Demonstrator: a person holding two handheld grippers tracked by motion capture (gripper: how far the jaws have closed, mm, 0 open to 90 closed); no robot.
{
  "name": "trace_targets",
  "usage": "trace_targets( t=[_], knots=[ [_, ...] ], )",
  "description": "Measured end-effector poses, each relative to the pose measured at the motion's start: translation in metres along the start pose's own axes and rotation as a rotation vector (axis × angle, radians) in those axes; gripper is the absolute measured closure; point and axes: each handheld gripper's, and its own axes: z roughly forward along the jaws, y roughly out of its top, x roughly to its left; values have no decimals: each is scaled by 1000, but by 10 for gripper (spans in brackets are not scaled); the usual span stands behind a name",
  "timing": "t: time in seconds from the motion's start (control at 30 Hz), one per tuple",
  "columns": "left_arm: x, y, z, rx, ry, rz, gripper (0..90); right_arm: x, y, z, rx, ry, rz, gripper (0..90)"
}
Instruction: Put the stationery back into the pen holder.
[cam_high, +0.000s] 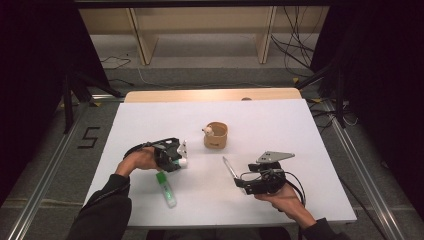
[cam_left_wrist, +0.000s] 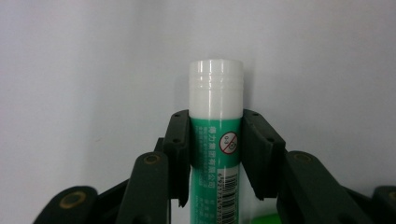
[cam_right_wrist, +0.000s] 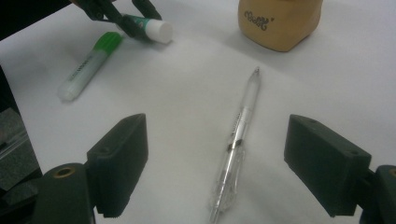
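Observation:
A glue stick with a green label and white cap lies on the white table, and my left gripper is shut on its body just below the cap. From above, that left gripper sits left of centre with the stick's white cap poking out. A clear ballpoint pen lies between the wide-open jaws of my right gripper, untouched. In the high view the pen lies just left of the right gripper.
A green-capped highlighter lies near the left hand, close to the front edge. A tan cup with a small white object inside stands at mid-table. The white table sheet spreads to the right and back.

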Motion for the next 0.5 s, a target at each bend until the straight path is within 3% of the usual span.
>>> trace_targets(
  t=[0.23,0.5],
  knots=[
    [7,0,-16,-122,42,-123,651,0,0,0,-2,0,0,225],
    [6,5,-34,-323,113,-324,651,2,0,-1,-14,-6,-3,227]
  ],
)
